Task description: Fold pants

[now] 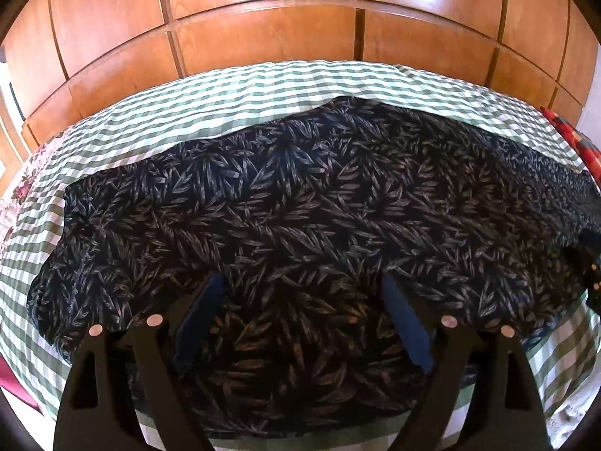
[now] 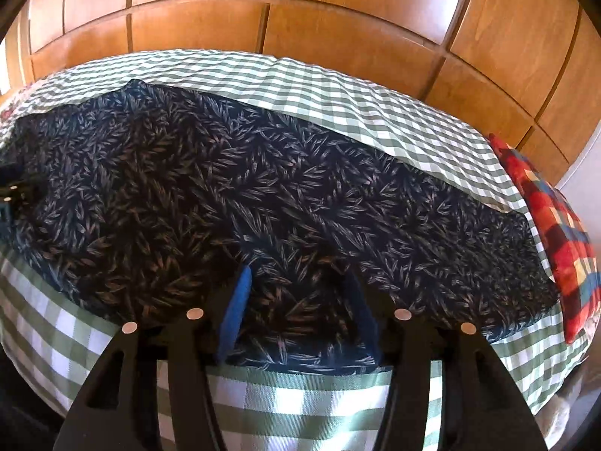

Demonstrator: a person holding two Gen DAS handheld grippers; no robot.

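Observation:
Dark navy pants with a leaf print [image 1: 300, 188] lie spread lengthwise across a bed with a green-and-white checked cover [image 1: 225, 90]. My left gripper [image 1: 302, 282] hovers over the near part of the pants, its blue pads [image 1: 203, 319] wide apart with flat fabric below. In the right wrist view the same pants [image 2: 225, 173] stretch from left to right. My right gripper [image 2: 296, 274] stands open over their near edge, close to the checked cover [image 2: 300, 394]. No fabric is pinched by either gripper. Each view shows a bit of the other gripper at its side edge.
Wooden wardrobe doors [image 1: 263, 37] stand right behind the bed. A red checked pillow [image 2: 556, 225] lies at the bed's right end beside the pants' end. Floral fabric [image 1: 26, 184] shows at the left end. A strip of checked cover [image 2: 375, 97] lies beyond the pants.

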